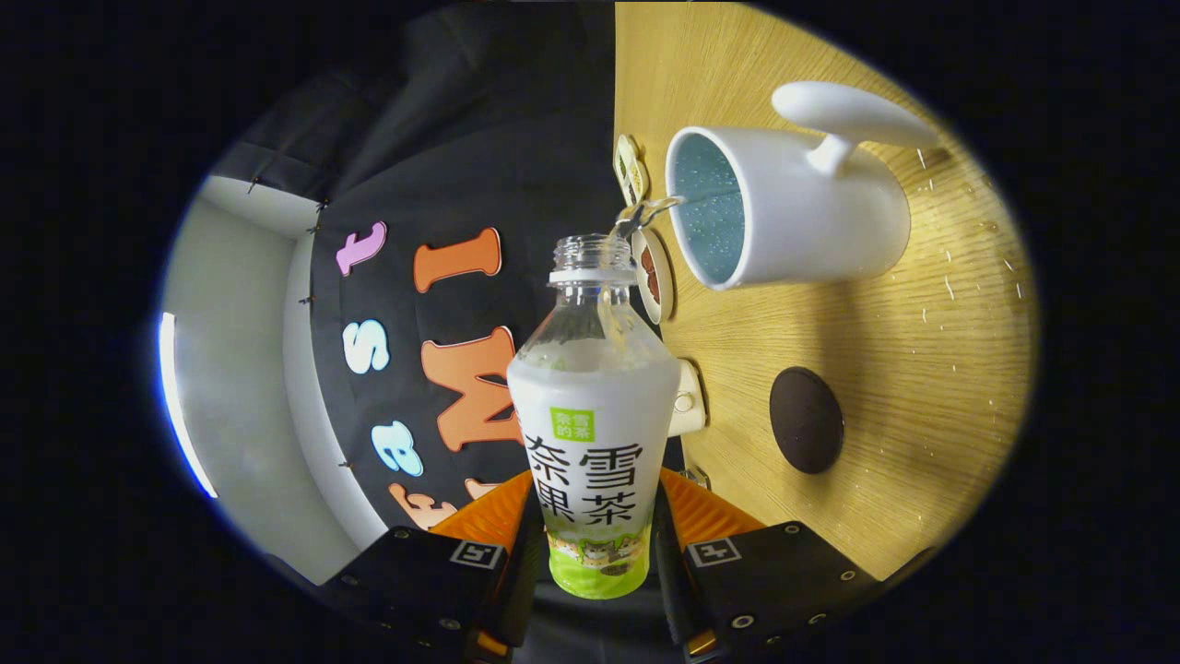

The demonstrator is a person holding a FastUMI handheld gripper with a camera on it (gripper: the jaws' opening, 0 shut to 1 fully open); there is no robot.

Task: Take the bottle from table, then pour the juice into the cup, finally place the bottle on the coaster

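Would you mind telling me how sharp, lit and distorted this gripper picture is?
Gripper view: sharp on the clear labelled plastic bottle clamped in the gripper; fisheye bends the wooden table; white mug evenly lit, soft shadow beside it; dark round coaster crisp.

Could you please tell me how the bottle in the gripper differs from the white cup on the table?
The bottle is clear plastic with a printed label wrap; the cup is plain white with a speckled blue inside and a handle. The bottle is clamped between the fingers of the gripper, off the table; the cup rests on the wooden table, beyond the fingers. The bottle's mouth is narrow, the cup's wide. Both are open-topped, and a thin stream runs from bottle to cup.
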